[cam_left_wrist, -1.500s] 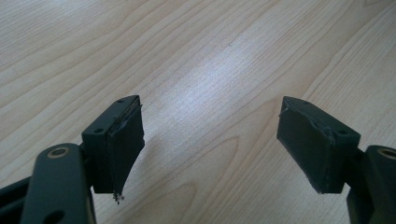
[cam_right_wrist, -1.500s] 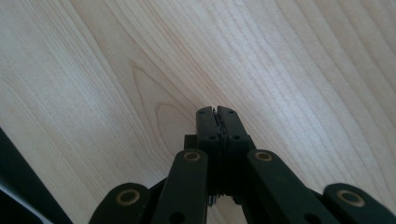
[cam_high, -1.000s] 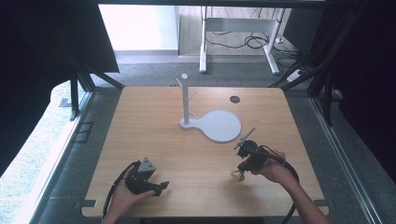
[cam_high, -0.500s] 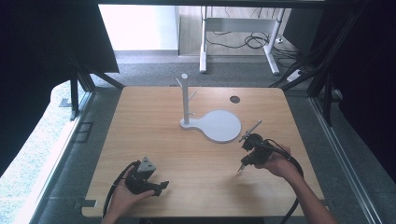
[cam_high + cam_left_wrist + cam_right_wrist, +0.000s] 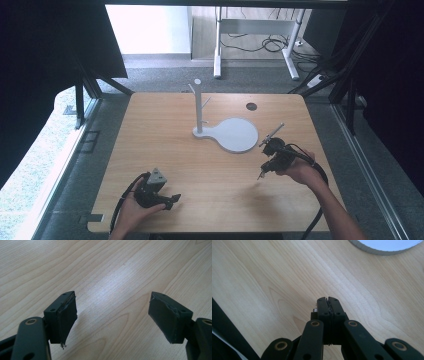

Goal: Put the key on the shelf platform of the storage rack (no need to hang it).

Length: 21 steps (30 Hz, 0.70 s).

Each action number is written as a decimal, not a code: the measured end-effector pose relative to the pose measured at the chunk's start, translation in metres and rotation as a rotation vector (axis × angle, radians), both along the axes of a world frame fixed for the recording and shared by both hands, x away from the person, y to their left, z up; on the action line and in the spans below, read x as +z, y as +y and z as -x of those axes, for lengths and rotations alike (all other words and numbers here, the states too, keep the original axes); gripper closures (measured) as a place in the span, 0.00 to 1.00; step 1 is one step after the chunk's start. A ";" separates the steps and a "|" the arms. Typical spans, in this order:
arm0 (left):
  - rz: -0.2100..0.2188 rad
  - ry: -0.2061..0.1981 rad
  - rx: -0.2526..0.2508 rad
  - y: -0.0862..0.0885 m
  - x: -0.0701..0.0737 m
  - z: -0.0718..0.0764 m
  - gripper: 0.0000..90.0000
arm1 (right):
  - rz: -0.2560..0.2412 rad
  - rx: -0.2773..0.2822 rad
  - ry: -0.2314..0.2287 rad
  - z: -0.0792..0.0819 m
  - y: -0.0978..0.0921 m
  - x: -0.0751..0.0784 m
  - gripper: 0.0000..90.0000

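Thin grey rod (image 5: pixel 274 132) is sticking up and away from the right gripper (image 5: pixel 270 159), above the right half of the wooden table (image 5: pixel 165 130), just beside the round base of the white stand (image 5: pixel 235 135). In the right gripper view the right gripper's jaws are pressing fully together, with only a small metallic bit (image 5: pixel 314 310) peeking out at their left side. I judge that they are pinching the rod, though the contact itself is too small to make out. The left gripper (image 5: pixel 112 305) is resting near the front edge, well apart from the rod, with its jaws spread wide over bare wood and nothing between them.

The main risk is that the rod is sitting in a very narrow pinch, off to one side of the pads. Any quick turn of the wrist could be making it pivot or slide out, and a round rod landing on this smooth top could be rolling toward the right edge. The free end is also reaching toward the stand, so a careless swing could be knocking the base or catching the upright post (image 5: pixel 198 105) and its pegs. With the left gripper so far off, nothing is guarding against a drop.
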<state>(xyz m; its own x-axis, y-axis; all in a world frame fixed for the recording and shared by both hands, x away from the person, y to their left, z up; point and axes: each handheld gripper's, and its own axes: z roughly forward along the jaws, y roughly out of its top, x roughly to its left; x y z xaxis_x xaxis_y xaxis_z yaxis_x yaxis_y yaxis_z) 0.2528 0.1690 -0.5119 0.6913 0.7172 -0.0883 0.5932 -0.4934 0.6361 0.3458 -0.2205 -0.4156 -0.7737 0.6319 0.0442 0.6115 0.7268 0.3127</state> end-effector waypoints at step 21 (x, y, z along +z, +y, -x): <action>0.011 -0.008 0.013 0.002 0.001 0.000 0.26 | -0.001 -0.013 -0.001 -0.033 0.008 0.012 1.00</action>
<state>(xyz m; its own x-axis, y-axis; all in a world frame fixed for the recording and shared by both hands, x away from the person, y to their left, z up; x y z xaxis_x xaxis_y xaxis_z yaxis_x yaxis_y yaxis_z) 0.2528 0.1709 -0.5107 0.6828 0.7250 -0.0905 0.5944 -0.4791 0.6459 0.3792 -0.2125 -0.4031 -0.7656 0.6418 0.0438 0.6204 0.7187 0.3140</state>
